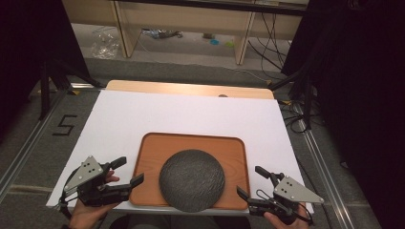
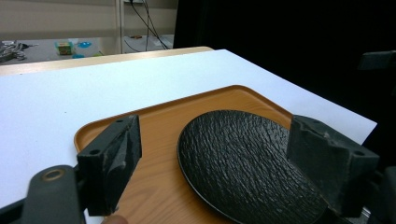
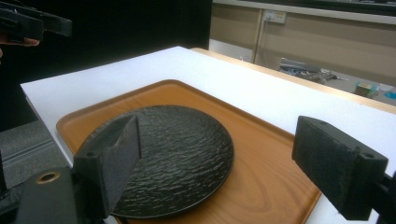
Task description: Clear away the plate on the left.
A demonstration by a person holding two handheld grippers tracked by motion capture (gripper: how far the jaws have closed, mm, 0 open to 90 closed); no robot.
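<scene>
A round black textured plate [image 1: 192, 180] lies in a brown wooden tray [image 1: 153, 148] near the front edge of a white table top. My left gripper [image 1: 126, 171] is held open just left of the tray, nothing between its jaws. My right gripper [image 1: 250, 182] is held open at the tray's front right corner, also with nothing in it. In the left gripper view the plate [image 2: 243, 158] and tray [image 2: 159, 121] lie beyond the spread jaws of that gripper [image 2: 224, 163]. In the right gripper view the plate [image 3: 182, 149] sits on the tray [image 3: 261, 154] between the wide jaws.
The white board [image 1: 181, 114] covers a wooden table [image 1: 191, 88]. Dark curtains, tripod legs and cables [image 1: 296, 109] flank the table. Shelving legs and small items lie on the floor [image 1: 162, 43] beyond.
</scene>
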